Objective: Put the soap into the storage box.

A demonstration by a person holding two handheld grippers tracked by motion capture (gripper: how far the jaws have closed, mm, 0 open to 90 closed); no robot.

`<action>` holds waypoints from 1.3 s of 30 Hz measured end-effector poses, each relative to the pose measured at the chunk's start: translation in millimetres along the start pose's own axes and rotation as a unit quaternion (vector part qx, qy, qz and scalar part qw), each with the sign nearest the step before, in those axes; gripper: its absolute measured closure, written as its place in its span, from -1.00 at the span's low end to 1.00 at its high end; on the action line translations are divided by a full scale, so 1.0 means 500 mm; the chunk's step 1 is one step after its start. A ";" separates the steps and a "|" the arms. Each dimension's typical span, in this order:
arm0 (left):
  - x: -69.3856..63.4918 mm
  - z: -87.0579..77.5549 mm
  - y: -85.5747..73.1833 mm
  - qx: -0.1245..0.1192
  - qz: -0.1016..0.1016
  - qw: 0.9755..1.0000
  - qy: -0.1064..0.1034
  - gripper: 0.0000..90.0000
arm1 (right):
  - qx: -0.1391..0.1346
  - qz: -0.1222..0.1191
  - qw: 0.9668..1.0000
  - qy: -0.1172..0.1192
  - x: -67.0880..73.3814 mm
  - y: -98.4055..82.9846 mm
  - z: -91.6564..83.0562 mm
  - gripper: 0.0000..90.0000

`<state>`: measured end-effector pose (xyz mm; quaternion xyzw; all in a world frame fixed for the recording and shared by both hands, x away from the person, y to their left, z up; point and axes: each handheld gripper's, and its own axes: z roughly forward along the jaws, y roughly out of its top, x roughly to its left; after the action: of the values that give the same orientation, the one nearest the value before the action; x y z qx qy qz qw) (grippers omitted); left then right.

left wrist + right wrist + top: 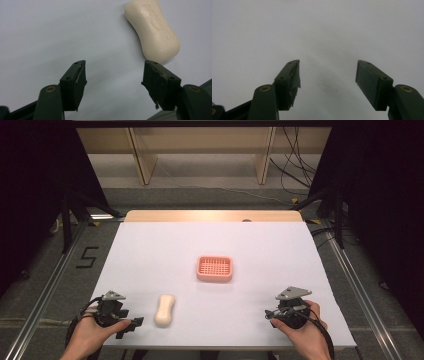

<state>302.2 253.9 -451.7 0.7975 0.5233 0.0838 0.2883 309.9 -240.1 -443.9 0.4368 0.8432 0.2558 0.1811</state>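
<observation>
A cream bar of soap (pixel 165 310) lies on the white table, lengthwise toward me, at the front left. In the left gripper view the soap (pixel 153 30) sits just beyond the right jaw tip, outside the jaws. My left gripper (pixel 131 325) rests near the front edge, left of the soap, open with nothing between its jaws (pixel 113 72). A pink slotted soap dish (pixel 214 268) stands at mid-table. My right gripper (pixel 270 315) is held at the front right, and my right gripper (pixel 328 73) stands open over bare white surface.
The white table sheet (pixel 150 250) ends at a wooden strip (pixel 210 215) at the back. Black frames, rails and cables flank the table on both sides of the floor. Shelving legs stand behind.
</observation>
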 end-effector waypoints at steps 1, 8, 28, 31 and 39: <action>0.002 -0.005 0.014 0.021 0.000 1.000 0.001 -0.25 | 0.000 0.005 1.000 0.000 0.002 0.001 0.000 -0.19; -0.005 -0.006 0.059 0.060 -0.006 0.998 0.010 -0.26 | -0.001 -0.017 1.000 -0.005 0.004 0.003 0.001 -0.19; -0.052 0.061 0.162 0.128 -0.021 0.992 0.007 -0.25 | -0.003 -0.006 1.000 -0.002 0.004 0.004 -0.001 -0.19; -0.062 0.069 0.167 0.131 -0.025 0.991 0.008 -0.25 | 0.000 -0.003 1.000 -0.002 0.003 0.004 -0.001 -0.20; -0.079 0.093 0.180 0.169 0.000 0.986 0.008 -0.25 | 0.000 -0.005 1.000 -0.001 0.005 0.005 0.002 -0.20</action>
<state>375.8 175.8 -434.1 0.8340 0.5322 0.0004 0.1457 310.7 -236.4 -443.3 0.4329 0.8452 0.2546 0.1828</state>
